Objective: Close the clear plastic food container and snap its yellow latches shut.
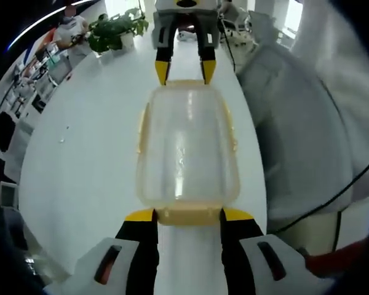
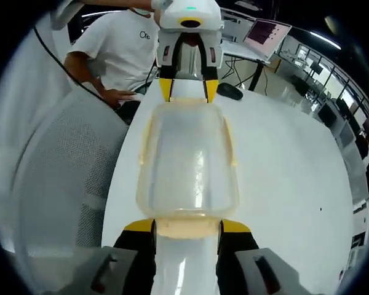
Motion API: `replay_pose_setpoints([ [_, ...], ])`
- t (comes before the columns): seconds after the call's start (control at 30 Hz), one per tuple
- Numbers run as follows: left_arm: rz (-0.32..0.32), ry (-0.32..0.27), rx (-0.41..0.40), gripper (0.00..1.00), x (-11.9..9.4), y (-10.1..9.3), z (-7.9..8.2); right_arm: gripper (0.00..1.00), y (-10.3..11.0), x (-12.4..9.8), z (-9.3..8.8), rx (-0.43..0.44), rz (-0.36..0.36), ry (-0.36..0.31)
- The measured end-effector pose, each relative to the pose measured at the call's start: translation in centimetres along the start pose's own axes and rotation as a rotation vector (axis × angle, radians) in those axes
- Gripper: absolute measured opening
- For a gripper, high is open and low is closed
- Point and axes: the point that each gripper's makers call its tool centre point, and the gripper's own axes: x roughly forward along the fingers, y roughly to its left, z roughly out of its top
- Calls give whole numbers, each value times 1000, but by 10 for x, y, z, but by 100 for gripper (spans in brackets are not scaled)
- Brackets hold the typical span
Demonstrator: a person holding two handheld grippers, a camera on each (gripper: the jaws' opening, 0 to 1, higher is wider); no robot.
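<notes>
The clear plastic food container (image 1: 187, 147) lies lengthwise on the white table (image 1: 92, 141), lid on, with pale yellow side latches. Its near end latch (image 1: 187, 215) sits between the yellow tips of my left gripper (image 1: 188, 215), which is open and straddles it. My right gripper (image 1: 185, 70) faces me from the far end, open, its tips at the container's other end. From the right gripper view the container (image 2: 187, 160) shows the same way: my right gripper (image 2: 187, 226) straddles the near latch (image 2: 187, 227), and the left gripper (image 2: 188, 89) stands open at the far end.
A grey mesh chair (image 1: 295, 141) (image 2: 61, 184) stands close along one side of the table. A potted plant (image 1: 117, 31) is at one far end. A person in a white shirt (image 2: 120, 43), a mouse (image 2: 224, 91) and a monitor (image 2: 267, 31) are at the other.
</notes>
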Motion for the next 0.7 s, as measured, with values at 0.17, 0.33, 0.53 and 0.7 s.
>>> replay_pose_setpoints([
  [0.17,3,1,5,37,2,-3,13,35,3,-7,-9,3,-3,6],
  [0.33,4,6,11,37,3,-3,22,35,3,-15,-16,5,-6,5],
  [0.53,5,8,16,37,6,-2,35,35,3,-23,-27,11,-7,3],
  [0.7,4,7,22,37,12,-1,49,35,4,-29,-39,18,-5,6],
])
